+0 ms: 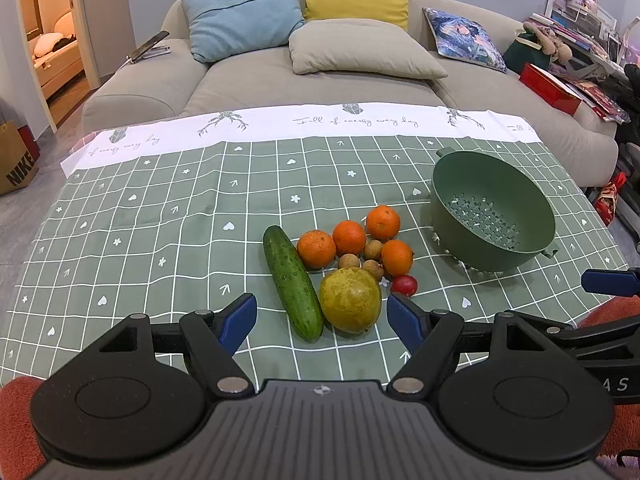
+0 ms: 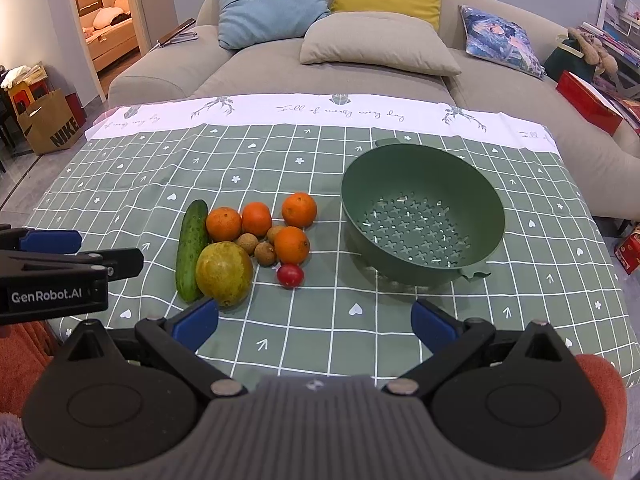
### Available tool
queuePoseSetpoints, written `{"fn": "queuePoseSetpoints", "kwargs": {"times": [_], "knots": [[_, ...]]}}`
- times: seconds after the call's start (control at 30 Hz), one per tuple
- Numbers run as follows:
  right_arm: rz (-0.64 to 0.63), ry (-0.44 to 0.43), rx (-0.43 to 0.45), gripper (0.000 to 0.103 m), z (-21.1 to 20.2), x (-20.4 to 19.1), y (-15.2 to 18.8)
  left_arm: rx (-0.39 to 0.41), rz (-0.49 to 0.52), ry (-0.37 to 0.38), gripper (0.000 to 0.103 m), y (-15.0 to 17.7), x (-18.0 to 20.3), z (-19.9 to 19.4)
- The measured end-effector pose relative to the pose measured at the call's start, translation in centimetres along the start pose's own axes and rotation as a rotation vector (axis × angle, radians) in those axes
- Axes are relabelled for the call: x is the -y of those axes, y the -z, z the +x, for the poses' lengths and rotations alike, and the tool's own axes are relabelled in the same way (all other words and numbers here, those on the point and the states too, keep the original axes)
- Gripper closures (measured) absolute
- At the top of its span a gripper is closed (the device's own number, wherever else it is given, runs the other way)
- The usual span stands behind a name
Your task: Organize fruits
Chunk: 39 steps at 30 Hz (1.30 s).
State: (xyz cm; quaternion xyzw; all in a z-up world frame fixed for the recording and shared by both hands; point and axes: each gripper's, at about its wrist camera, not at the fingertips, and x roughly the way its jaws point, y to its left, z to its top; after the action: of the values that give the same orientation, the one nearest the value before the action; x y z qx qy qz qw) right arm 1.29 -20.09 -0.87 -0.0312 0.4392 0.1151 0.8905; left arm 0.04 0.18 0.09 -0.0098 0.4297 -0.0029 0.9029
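Observation:
A pile of fruit lies on the green checked tablecloth (image 1: 160,240): a cucumber (image 1: 292,280), a large yellow-green fruit (image 1: 350,300), several oranges (image 1: 349,237), three small brown longans (image 1: 349,261) and a small red fruit (image 1: 405,285). An empty green colander (image 1: 494,210) stands to their right. My left gripper (image 1: 322,318) is open just short of the large fruit. In the right wrist view, my right gripper (image 2: 314,322) is open over bare cloth, nearer than the fruit (image 2: 224,272) and the colander (image 2: 422,216).
A grey sofa (image 1: 320,84) with blue, yellow and beige cushions stands behind the table. A Nike paper bag (image 2: 50,124) sits on the floor at left. Red boxes and clutter (image 1: 550,88) lie at right. The left gripper's side shows in the right wrist view (image 2: 52,272).

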Motion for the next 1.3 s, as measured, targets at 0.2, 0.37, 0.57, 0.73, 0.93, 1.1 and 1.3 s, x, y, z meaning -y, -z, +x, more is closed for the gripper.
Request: {"fn": "queuePoseSetpoints", "kwargs": {"times": [0.2,0.37,0.57,0.73,0.93,1.1,1.3], "knots": [[-0.003,0.000,0.007,0.005,-0.03,-0.14,0.03,0.005,-0.002,-0.005,0.016,-0.05,-0.12,-0.27],[-0.003,0.002,0.009,0.005,-0.13,-0.13,0.06,0.004,0.000,-0.008,0.016,-0.08,-0.02,-0.37],[-0.007,0.003,0.012,0.005,-0.26,-0.25,0.09,0.004,0.000,-0.008,0.016,-0.10,-0.05,-0.38],[-0.006,0.008,0.006,0.005,-0.14,-0.22,0.06,0.000,0.001,-0.010,0.016,-0.09,-0.01,-0.40],[-0.005,0.008,0.005,0.005,-0.17,-0.21,-0.01,-0.001,0.000,-0.011,0.016,-0.02,-0.01,-0.41],[-0.005,0.010,-0.002,0.005,0.01,-0.21,0.00,-0.003,0.000,-0.010,0.016,0.07,0.08,-0.31],[0.001,0.013,-0.005,0.005,0.23,-0.13,0.00,-0.005,-0.003,-0.011,0.016,0.08,0.11,-0.25]]}}
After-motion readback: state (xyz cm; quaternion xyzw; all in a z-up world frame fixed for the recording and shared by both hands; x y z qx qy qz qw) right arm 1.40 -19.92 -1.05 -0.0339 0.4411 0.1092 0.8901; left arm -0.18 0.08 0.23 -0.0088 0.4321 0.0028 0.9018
